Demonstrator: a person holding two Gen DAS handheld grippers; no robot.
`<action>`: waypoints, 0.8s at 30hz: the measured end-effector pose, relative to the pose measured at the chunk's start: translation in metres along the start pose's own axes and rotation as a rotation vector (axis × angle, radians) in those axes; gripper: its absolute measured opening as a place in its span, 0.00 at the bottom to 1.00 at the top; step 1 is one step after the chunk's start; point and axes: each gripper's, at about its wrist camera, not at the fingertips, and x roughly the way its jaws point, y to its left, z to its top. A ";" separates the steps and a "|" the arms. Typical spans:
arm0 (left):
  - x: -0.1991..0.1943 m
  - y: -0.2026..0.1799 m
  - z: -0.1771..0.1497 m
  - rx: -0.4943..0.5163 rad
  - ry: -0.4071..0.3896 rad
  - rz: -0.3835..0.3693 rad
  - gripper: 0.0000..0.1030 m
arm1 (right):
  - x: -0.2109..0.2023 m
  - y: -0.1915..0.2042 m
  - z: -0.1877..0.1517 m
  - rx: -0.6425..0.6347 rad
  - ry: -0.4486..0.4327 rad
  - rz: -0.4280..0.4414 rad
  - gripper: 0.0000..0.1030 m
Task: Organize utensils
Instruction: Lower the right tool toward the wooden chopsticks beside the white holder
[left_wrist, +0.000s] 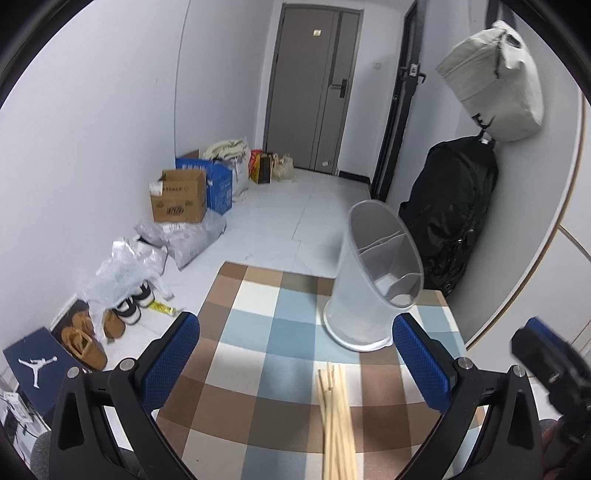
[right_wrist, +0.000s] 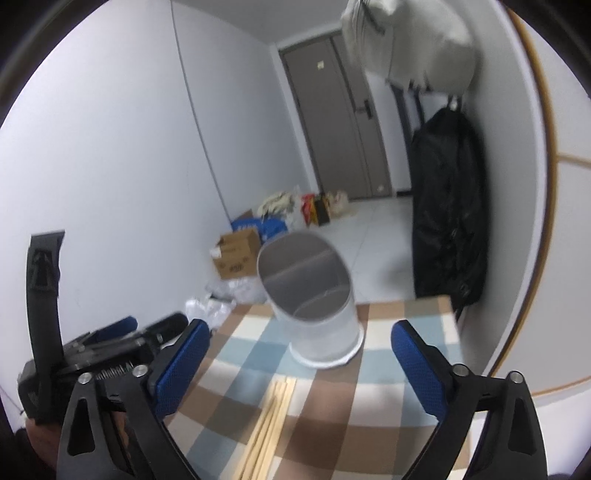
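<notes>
A bundle of wooden chopsticks (left_wrist: 337, 417) lies on the checked tablecloth (left_wrist: 258, 332), near the front edge. It also shows in the right wrist view (right_wrist: 271, 421). A white translucent utensil holder (left_wrist: 373, 280) with inner dividers stands upright at the far right of the table, also seen in the right wrist view (right_wrist: 314, 299). My left gripper (left_wrist: 297, 328) is open and empty above the chopsticks. My right gripper (right_wrist: 301, 338) is open and empty, short of the holder. The left gripper's body (right_wrist: 92, 350) shows at the left of the right wrist view.
The table's far edge (left_wrist: 277, 267) drops to a tiled floor with boxes (left_wrist: 179, 195), bags and shoes (left_wrist: 125, 306) along the left wall. A black backpack (left_wrist: 450, 218) and a beige bag (left_wrist: 495, 77) hang on the right wall, close to the holder.
</notes>
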 end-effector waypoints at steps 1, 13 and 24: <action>0.003 0.005 -0.001 -0.009 0.009 -0.001 0.99 | 0.008 0.000 -0.002 0.005 0.027 0.007 0.87; 0.043 0.064 -0.017 -0.112 0.127 0.038 0.99 | 0.102 0.019 -0.048 0.021 0.389 0.090 0.53; 0.059 0.079 -0.020 -0.138 0.181 0.023 0.99 | 0.138 0.038 -0.067 0.001 0.530 0.047 0.33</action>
